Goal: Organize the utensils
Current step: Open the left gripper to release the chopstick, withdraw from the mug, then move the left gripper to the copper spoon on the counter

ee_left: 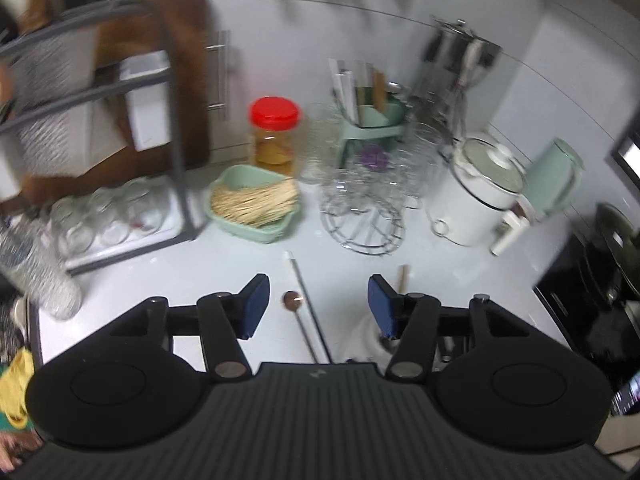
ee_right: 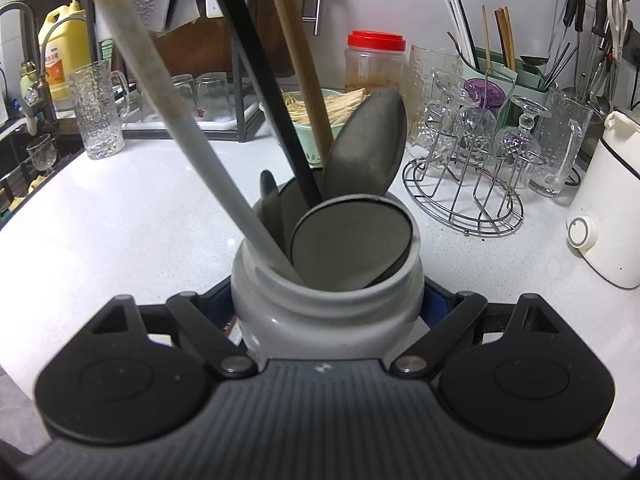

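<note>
R jaws (ee_right: 326, 312) grip utensil jar (ee_right: 326, 304); L jaws (ee_left: 318, 306) open, empty.

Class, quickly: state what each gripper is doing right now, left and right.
Left gripper: open, holding nothing; utensils lie on the counter beyond it.
Right gripper: closed on the grey utensil jar.

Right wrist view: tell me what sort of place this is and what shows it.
A home kitchen counter, most likely. A faucet arches over a sink at the far left, drinking glasses hang on a wire rack, and a green caddy of chopsticks stands against the wall.
</note>
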